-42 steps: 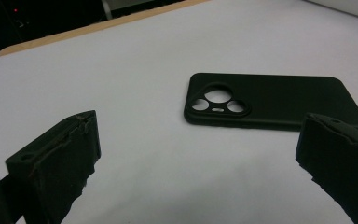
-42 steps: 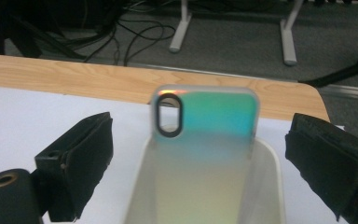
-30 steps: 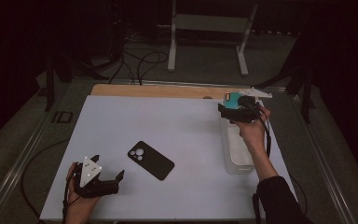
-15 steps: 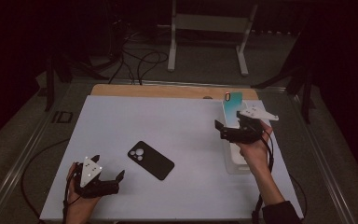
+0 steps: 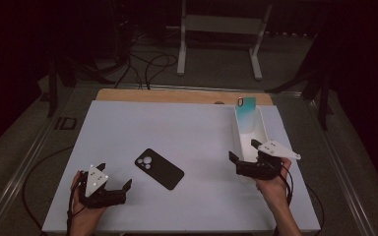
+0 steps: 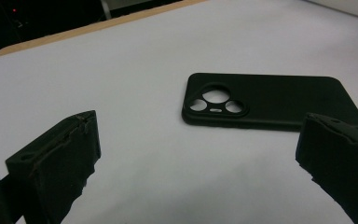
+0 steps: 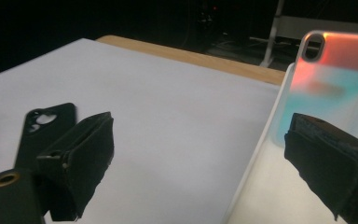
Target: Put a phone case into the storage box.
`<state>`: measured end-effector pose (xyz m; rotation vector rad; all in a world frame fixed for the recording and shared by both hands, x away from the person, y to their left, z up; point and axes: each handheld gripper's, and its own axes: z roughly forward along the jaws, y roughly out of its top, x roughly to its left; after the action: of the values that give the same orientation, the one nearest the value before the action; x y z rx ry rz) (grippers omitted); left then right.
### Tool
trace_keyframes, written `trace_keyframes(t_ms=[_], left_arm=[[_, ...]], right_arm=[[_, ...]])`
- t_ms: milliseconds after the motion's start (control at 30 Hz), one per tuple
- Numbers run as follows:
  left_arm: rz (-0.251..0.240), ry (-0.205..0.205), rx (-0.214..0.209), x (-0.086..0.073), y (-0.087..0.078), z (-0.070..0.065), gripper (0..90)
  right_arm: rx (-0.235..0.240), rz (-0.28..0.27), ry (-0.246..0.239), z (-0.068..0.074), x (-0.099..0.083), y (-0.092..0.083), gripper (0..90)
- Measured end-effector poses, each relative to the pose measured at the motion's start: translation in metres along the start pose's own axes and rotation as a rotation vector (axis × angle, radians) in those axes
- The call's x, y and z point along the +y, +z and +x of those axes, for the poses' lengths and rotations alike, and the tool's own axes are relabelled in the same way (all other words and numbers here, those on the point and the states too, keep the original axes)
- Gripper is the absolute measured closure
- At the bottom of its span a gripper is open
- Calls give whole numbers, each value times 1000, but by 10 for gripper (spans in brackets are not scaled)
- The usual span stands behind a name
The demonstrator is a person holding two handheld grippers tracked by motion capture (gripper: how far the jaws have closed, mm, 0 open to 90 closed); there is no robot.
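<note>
High view: the black phone case (image 5: 159, 168) lies flat, back up, on the white table (image 5: 177, 128), well left of the white tray (image 5: 249, 132). A teal phone case (image 5: 245, 116) stands propped at the tray's far end. The left gripper (image 5: 109, 191) rests near the table's front edge, left of the black case, jaws apart and empty. The right gripper (image 5: 246, 163) sits at the tray's near end, jaws apart, holding nothing.

Left gripper view: the black case (image 6: 270, 101) lies just ahead, between the spread jaws. The likely next step is its pickup. It lies flat, so a jaw should be worked under one long edge, clear of the camera cut-out.

Right gripper view: the teal-and-orange case (image 7: 328, 74) leans against the tray wall (image 7: 261, 154); the black case (image 7: 42, 126) lies left of the tray.

No brand or writing is legible.
</note>
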<state>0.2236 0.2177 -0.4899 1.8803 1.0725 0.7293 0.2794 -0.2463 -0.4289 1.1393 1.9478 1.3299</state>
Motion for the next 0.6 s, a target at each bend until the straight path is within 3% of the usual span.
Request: trace_keyframes(t_ms=[300, 433, 600], left_arm=[[-3, 1, -2, 1, 0, -1, 3], [-4, 2, -2, 1, 0, -2, 3], [-5, 5, -1, 1, 0, -2, 4]], right_arm=[[17, -24, 4, 6, -23, -7, 80], [3, -17, -40, 12, -36, -9, 80], [7, -25, -36, 12, -42, -12, 80]])
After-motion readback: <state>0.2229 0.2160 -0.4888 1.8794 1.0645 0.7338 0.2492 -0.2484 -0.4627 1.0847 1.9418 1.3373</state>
